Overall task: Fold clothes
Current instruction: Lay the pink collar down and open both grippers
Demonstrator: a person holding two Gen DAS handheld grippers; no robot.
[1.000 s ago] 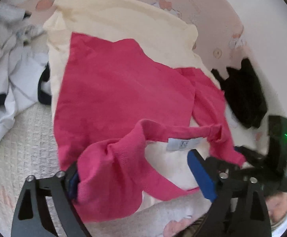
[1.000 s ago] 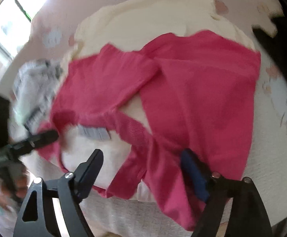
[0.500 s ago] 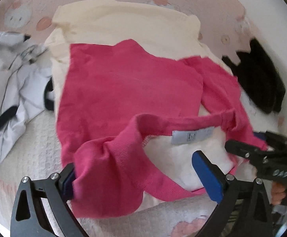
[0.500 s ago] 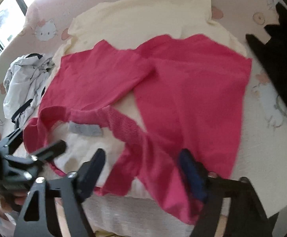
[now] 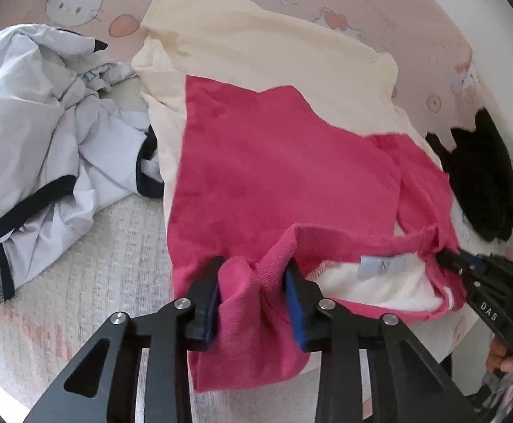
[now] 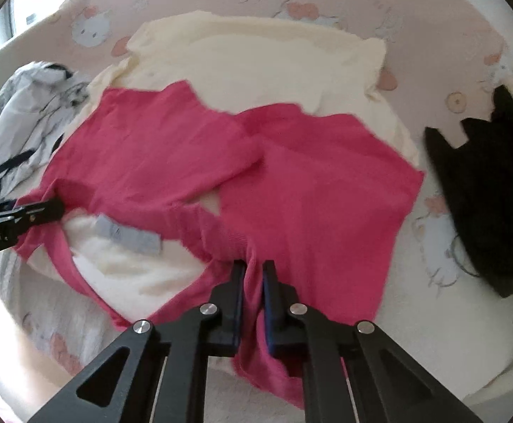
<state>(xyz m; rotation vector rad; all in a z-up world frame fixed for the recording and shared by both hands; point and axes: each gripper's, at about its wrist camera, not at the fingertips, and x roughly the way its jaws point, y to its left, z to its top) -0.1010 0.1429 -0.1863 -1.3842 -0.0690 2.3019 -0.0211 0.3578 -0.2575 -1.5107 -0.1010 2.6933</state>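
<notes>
Left wrist view: left gripper (image 5: 253, 294) & right gripper (image 6: 253, 299), wide 1 s ago, now both pinching pink top (image 5: 274, 162) at shoulders — prob. set for fold over cream shirt (image 5: 274, 56).

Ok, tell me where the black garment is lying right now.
The black garment lies at the right edge of both wrist views, on the pink cartoon-print sheet, just right of the cream garment under the pink sweater.
</notes>
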